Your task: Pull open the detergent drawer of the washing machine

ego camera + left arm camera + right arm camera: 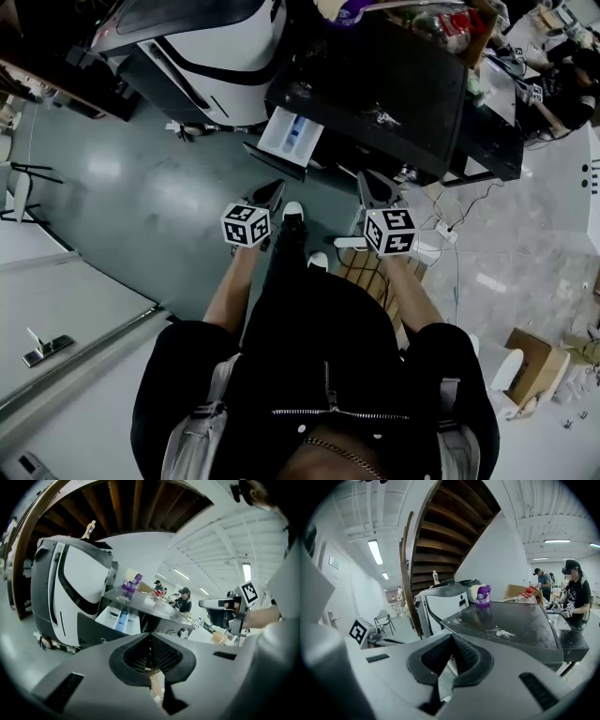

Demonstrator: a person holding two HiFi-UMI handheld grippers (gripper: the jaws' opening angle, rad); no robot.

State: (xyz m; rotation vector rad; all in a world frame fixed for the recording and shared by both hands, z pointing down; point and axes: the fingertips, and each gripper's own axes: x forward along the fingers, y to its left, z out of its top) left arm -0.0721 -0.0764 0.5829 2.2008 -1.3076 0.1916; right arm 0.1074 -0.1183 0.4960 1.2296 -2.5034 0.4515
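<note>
**A:** Well, the detergent drawer [291,137] is sticking out of the dark washing machine [375,94], on the left side of its front. It's showing a white tray with a blue compartment. I'm judging it pulled open already.

**B:** Noting that. What's the left gripper [151,665] doing?

**A:** It's hovering well apart from the drawer, jaws pressed together with nothing between them. The right gripper [446,667] is looking the same: clenched and empty, pointing over the machine's dusty top toward the purple bottle [483,595].

**B:** How is the drawer going to handle?

**A:** I'm guessing light, stiff moulded plastic, smooth and probably a bit slippery, likely sliding on guides. The walls are looking thin, so I'm expecting some flex if it's levered sideways. The front panel's lip is looking like the best hold, pinched near mid-width. The pull should be going straight along the slide, not twisting.
</note>
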